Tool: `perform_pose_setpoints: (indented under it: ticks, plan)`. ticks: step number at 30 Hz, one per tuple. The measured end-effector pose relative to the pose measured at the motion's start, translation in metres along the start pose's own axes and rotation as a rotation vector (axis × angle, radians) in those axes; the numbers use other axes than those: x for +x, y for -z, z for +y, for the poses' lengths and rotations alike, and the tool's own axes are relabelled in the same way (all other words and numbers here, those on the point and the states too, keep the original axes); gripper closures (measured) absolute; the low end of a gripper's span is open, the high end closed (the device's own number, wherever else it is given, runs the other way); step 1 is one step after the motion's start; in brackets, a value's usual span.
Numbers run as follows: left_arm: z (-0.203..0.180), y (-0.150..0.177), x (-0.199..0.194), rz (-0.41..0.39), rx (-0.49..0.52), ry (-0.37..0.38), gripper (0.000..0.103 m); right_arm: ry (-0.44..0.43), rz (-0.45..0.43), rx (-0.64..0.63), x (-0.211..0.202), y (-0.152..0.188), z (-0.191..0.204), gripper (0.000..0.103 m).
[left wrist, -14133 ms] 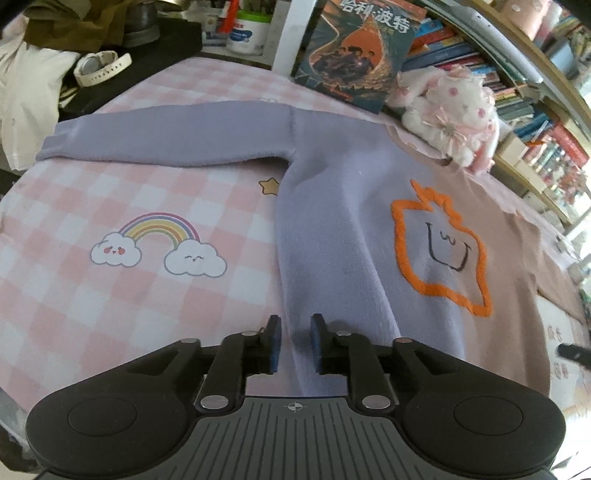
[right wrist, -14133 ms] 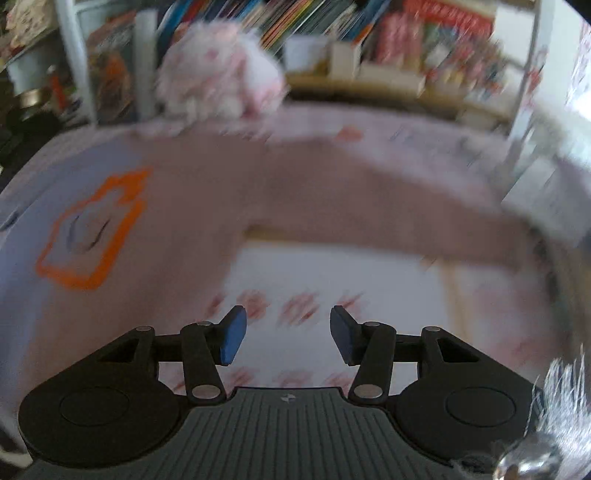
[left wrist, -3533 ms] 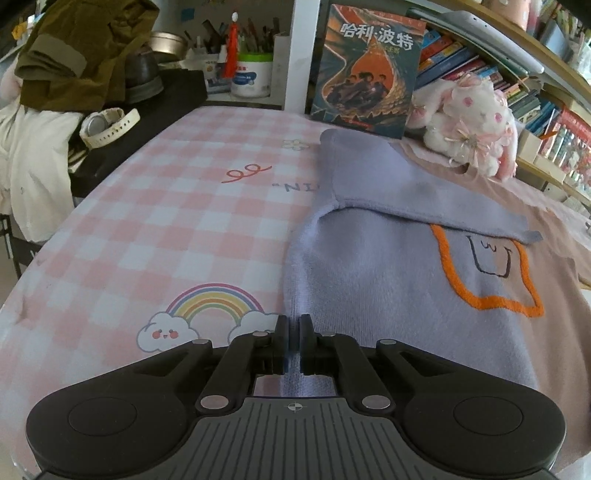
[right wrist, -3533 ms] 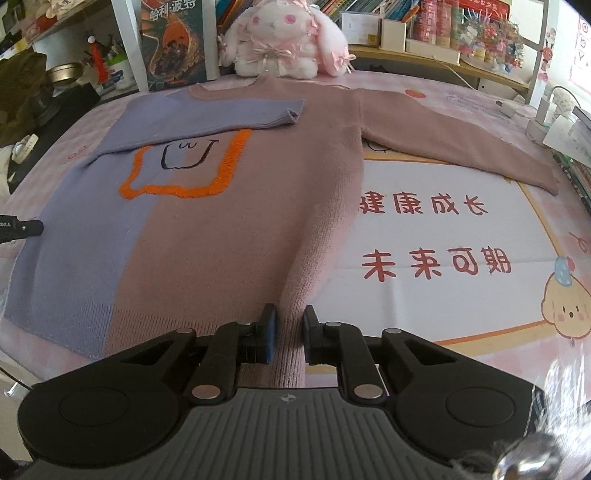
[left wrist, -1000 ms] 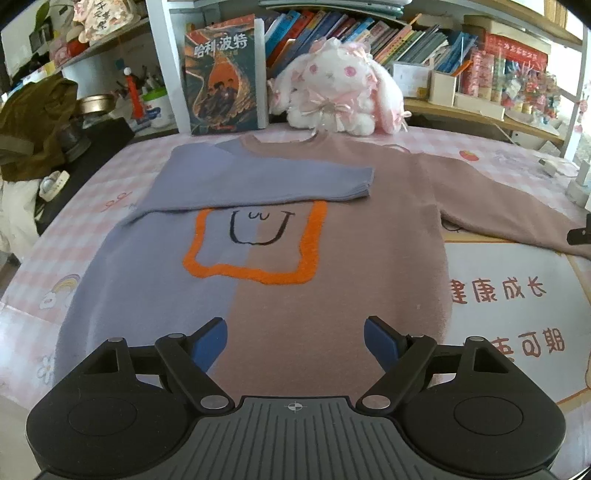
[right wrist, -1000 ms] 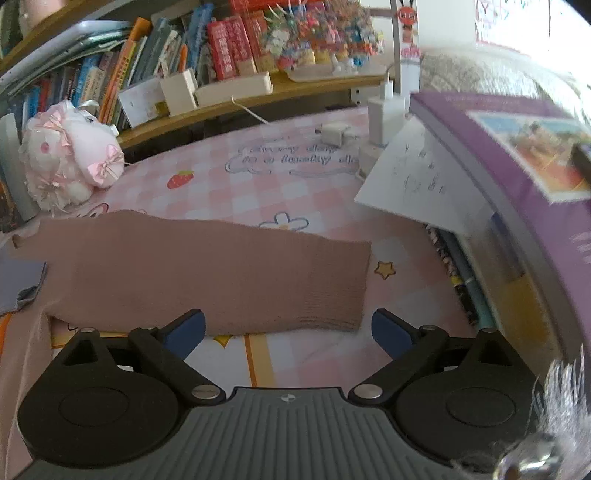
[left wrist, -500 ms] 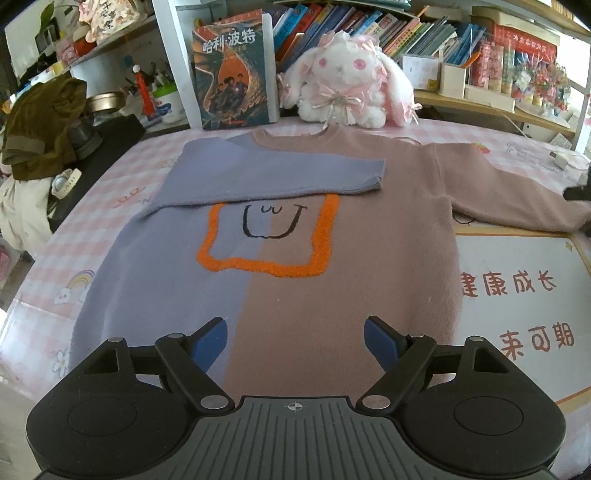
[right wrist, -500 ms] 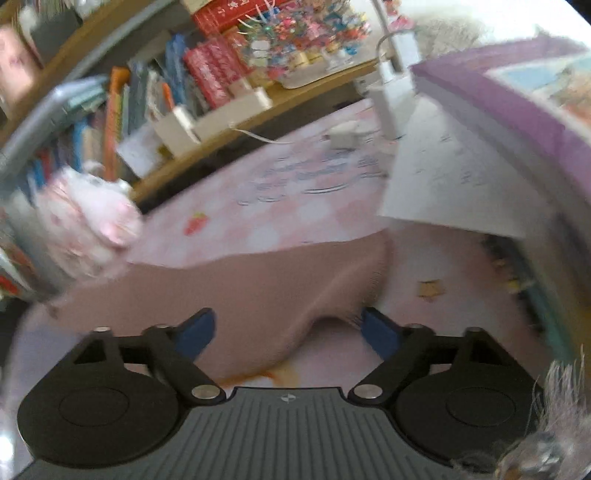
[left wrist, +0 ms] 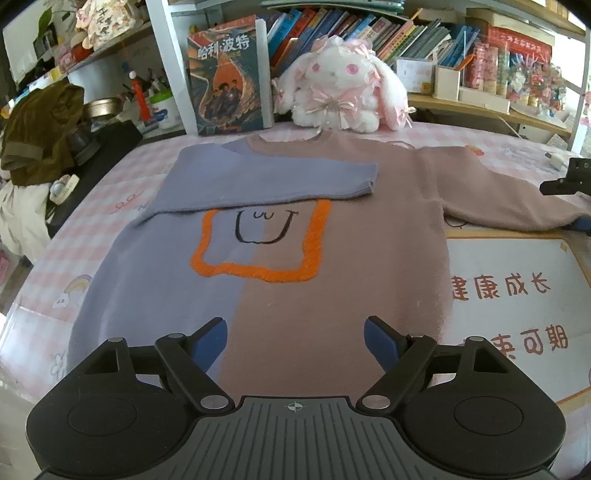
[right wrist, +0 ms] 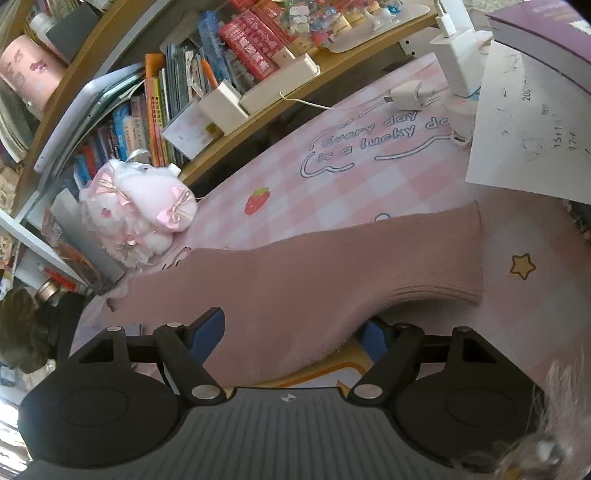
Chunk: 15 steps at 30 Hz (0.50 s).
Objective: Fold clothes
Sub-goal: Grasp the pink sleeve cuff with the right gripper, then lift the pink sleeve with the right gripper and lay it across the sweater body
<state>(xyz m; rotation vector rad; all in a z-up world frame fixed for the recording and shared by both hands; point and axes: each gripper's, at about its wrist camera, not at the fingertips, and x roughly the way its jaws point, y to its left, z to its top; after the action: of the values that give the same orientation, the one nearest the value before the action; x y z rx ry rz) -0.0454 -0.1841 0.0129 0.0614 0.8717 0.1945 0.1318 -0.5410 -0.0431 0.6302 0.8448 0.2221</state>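
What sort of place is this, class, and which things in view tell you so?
Probably a home study or child's room: crowded bookshelves along the wall, a plush rabbit beside a book standing upright, and a sweater spread on a pink checked cartoon cloth.

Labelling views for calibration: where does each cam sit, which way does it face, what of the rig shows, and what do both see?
Left wrist: on the left tool, looking across the sweater at the bookshelf; its open fingers show, and the right tool at the right edge.
Right wrist: on the right tool, rolled, over the pink sleeve; jaws just closing, sleeve between them.
Shared: sleeve, plush bunny, shelf.
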Motion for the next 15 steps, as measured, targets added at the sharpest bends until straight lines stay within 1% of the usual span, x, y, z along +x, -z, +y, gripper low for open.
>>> perform_pose_setpoints:
  ticks: [1,2,4,5,9,10,12,13,14,15]
  plan:
    - [0.000,0.001,0.000,0.000,0.001,0.001,0.019,0.009,-0.006,0.007,0.000,-0.001,-0.001,0.040]
    - [0.000,0.001,0.000,0.001,0.002,0.001,0.019,0.016,-0.011,0.023,-0.002,-0.002,-0.004,0.044]
    - [0.002,0.002,0.000,0.004,-0.006,-0.001,0.019,0.041,-0.020,0.052,-0.004,-0.005,-0.011,0.059]
    - [0.003,0.002,0.000,0.005,-0.014,-0.003,0.019,0.054,-0.024,0.063,-0.006,-0.007,-0.014,0.062]
    - [0.009,0.003,0.001,0.005,-0.045,-0.006,0.019,0.111,-0.039,0.068,-0.012,-0.011,-0.022,0.063]
    - [0.011,0.003,0.002,0.005,-0.052,-0.007,0.019,0.125,-0.043,0.070,-0.013,-0.013,-0.023,0.065]
    - [0.012,0.004,0.002,0.004,-0.056,-0.005,0.019,0.146,-0.039,0.065,-0.014,-0.014,-0.025,0.074]
    - [0.013,0.004,0.002,0.002,-0.057,-0.004,0.019,0.145,-0.032,0.068,-0.014,-0.014,-0.025,0.085]
    - [0.014,0.005,0.001,0.000,-0.056,-0.002,0.019,0.144,-0.024,0.070,-0.014,-0.015,-0.025,0.093]
    - [0.014,0.005,0.001,-0.003,-0.056,0.001,0.019,0.143,-0.017,0.072,-0.014,-0.015,-0.025,0.095]
